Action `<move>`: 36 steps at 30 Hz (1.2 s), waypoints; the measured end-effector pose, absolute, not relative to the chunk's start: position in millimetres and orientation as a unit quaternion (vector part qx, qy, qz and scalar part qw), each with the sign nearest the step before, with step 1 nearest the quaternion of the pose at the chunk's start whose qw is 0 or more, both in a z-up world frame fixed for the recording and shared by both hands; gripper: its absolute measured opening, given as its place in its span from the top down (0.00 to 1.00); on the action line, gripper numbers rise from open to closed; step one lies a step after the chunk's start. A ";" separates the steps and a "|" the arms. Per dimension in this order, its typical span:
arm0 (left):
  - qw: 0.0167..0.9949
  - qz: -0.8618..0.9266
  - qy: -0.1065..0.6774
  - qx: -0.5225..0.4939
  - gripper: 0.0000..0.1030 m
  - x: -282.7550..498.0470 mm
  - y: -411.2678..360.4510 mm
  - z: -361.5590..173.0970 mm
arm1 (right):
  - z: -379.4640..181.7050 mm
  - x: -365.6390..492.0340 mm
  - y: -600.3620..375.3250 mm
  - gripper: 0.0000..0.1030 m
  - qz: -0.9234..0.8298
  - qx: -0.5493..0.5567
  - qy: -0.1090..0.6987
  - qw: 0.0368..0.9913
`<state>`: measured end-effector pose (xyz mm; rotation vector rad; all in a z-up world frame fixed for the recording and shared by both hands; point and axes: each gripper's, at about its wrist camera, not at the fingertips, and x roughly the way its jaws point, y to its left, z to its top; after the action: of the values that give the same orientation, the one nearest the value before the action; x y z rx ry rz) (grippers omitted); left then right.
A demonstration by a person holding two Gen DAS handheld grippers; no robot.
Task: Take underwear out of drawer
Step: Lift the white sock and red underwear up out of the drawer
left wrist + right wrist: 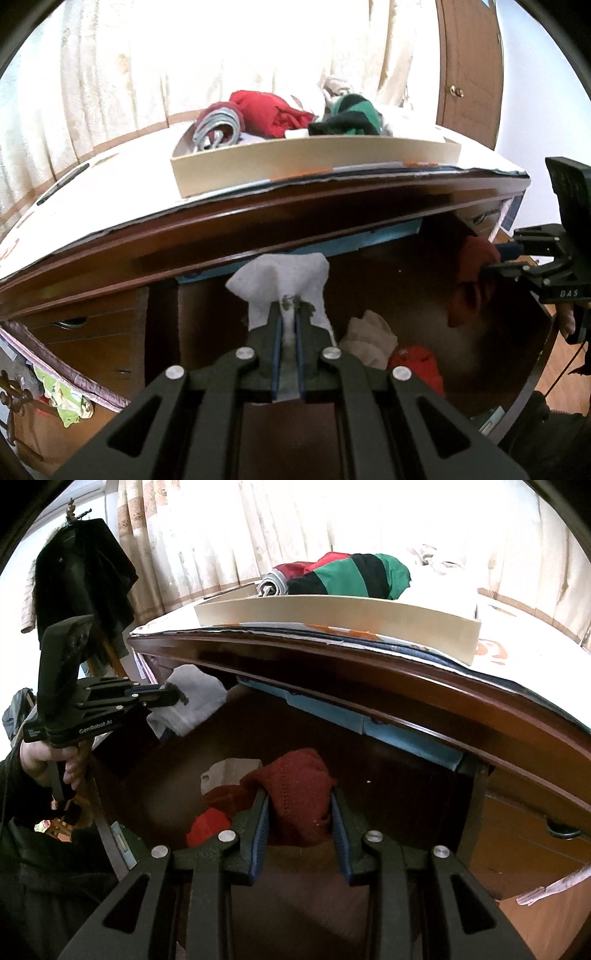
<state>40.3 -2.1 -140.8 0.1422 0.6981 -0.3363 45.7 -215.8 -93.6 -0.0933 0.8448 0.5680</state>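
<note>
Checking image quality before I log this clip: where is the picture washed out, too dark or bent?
Left wrist view: the curtain is blown out white, the open drawer sits in deep shadow, and the red garment by the right claw looks soft. Right wrist view: curtain glare is milder, the drawer floor is dim, and the fisheye bows the dresser edge.
</note>
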 end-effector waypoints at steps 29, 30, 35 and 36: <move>0.948 -0.151 0.278 0.046 0.96 24.6 10.3 -131.1 | -85.6 24.3 -238.7 0.68 0.283 -0.045 0.340 0.895; 0.948 -0.151 0.277 0.045 0.96 24.8 10.6 -130.8 | -84.6 24.1 -238.6 0.68 0.284 -0.046 0.339 0.896; 0.951 -0.150 0.268 0.043 0.96 23.1 12.3 -129.3 | -82.0 19.1 -239.7 0.68 0.284 -0.048 0.326 0.900; 0.951 -0.150 0.266 0.043 0.96 22.8 12.5 -129.0 | -80.4 18.1 -238.6 0.68 0.284 -0.048 0.324 0.901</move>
<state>22.8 12.5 -129.0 0.0877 0.5417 -0.3052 18.1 -238.6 -80.4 -0.1002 0.6707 0.5880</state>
